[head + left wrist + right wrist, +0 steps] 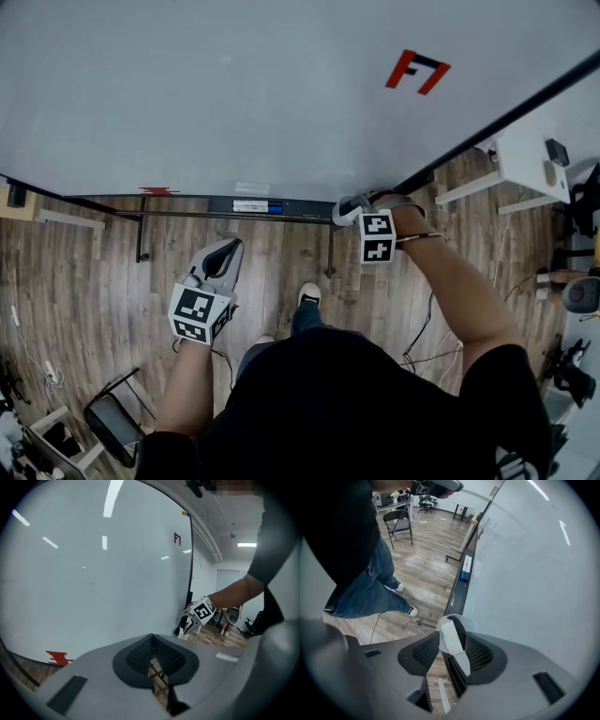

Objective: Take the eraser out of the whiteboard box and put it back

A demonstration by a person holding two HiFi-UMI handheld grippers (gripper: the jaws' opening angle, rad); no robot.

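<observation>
Just now the right tool point(349, 211) gapes around the eraser point(451, 641), which lies lengthwise along the whiteboard box point(456, 592). The left tool point(229, 249) is shut, empty and farther off.

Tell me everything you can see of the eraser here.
The eraser is a small block with a white back and a dark face. It stands on edge in a pale rounded box by the bottom rail of the whiteboard. It sits between the right gripper's spread jaws, apparently unclamped.

Dark whiteboard box point(456, 595), blue-capped markers point(465, 568) lying in it
</observation>
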